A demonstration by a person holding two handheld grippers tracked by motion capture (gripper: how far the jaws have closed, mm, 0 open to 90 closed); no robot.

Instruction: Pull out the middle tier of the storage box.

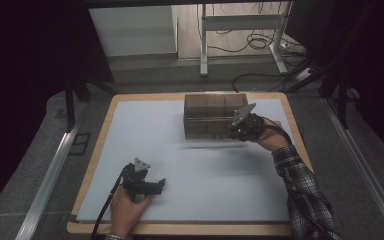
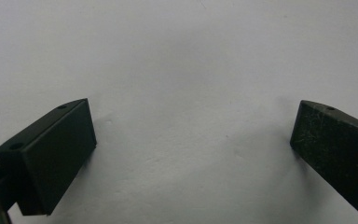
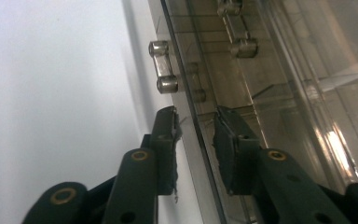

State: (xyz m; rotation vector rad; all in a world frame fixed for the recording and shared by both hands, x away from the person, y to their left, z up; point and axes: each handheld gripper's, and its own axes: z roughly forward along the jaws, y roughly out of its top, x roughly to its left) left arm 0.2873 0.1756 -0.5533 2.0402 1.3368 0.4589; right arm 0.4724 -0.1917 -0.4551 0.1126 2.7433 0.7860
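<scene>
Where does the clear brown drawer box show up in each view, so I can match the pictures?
High view: clear brown drawer box at the far middle of the white mat, right gripper at its near right corner.
Left gripper view: bare white mat between open fingers.
Right gripper view: box front panel between the fingers.
Shared landmark: the white mat.

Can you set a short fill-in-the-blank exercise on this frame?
1. The right hand-held gripper has its jaws on either side of the ____ of the clear box.
2. The left hand-held gripper has its jaws ____, nothing between them.
3. Beside the right gripper's jaws, a clear ____ sticks out from the box.

Missing words: wall; open; handle
</scene>
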